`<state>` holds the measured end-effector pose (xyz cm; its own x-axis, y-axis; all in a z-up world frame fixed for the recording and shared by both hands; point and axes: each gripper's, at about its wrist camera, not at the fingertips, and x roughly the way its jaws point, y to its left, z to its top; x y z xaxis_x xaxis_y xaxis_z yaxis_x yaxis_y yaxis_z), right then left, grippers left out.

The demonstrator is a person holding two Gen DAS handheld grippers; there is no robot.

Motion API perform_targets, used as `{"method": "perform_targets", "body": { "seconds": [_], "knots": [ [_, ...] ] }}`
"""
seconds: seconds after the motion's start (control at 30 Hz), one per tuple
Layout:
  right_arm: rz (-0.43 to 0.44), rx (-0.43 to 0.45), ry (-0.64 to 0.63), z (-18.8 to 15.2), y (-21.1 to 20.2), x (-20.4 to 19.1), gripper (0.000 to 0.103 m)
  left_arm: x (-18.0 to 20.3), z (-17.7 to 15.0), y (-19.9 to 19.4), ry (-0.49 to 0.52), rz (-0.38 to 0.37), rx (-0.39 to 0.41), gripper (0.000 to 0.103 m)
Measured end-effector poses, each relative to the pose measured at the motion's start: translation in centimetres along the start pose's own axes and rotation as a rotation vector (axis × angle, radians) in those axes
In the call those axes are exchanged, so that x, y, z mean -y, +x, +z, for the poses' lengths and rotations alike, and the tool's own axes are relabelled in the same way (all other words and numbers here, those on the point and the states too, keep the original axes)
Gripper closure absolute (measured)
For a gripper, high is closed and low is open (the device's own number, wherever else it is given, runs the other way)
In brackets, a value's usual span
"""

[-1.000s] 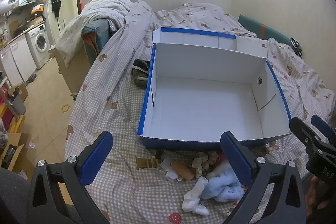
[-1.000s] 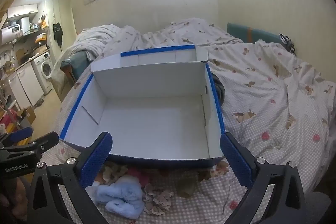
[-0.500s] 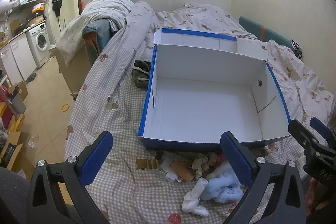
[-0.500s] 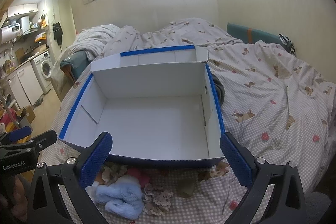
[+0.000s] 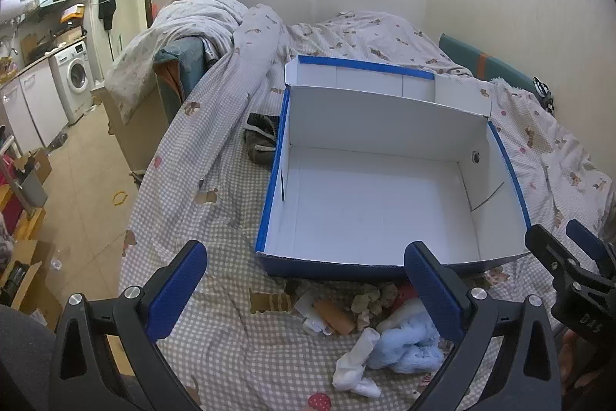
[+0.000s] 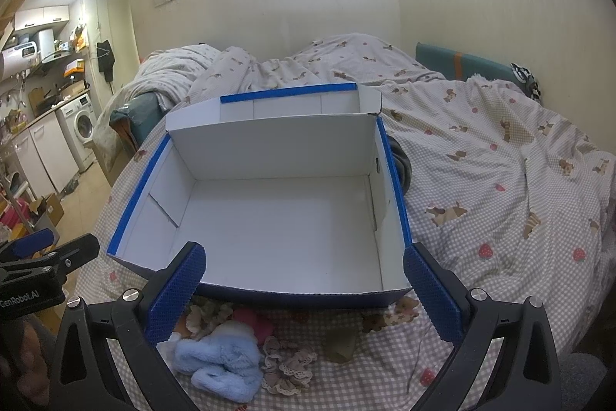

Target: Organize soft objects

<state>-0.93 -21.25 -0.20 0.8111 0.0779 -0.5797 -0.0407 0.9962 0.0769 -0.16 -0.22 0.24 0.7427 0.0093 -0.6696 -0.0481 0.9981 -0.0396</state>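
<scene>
An empty blue-and-white cardboard box (image 5: 269,195) (image 6: 396,176) lies open on the bed. In front of it is a pile of soft things: a fluffy light-blue item (image 5: 408,345) (image 6: 219,361), a white sock (image 5: 356,361), a brown sock (image 5: 333,312), beige lacy pieces (image 6: 288,364) and something pink (image 6: 252,324). My left gripper (image 5: 308,291) is open and empty above the pile's left side. My right gripper (image 6: 304,295) is open and empty above the pile, at the box's near wall. Each gripper shows at the edge of the other's view.
The bed has a checked quilt (image 6: 500,180) with crumpled bedding at the back. A dark garment (image 5: 260,141) lies left of the box. The bed's left edge drops to a tiled floor (image 5: 84,187) with boxes and a washing machine (image 5: 75,76).
Both views have barely shifted; the grippers stay open and the pile and box are unmoved.
</scene>
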Motion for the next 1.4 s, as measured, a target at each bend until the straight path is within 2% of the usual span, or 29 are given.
{"method": "perform_targets", "body": {
  "seconds": [0.73,1.4],
  "knots": [
    [-0.001,0.000,-0.002,-0.05,0.02,-0.05,0.000,-0.24,-0.09,-0.13,-0.008,0.003,0.010,0.001],
    [-0.003,-0.008,0.000,0.23,0.31,0.31,0.000,-0.28,-0.42,0.55,-0.008,0.004,-0.024,0.001]
  ]
}}
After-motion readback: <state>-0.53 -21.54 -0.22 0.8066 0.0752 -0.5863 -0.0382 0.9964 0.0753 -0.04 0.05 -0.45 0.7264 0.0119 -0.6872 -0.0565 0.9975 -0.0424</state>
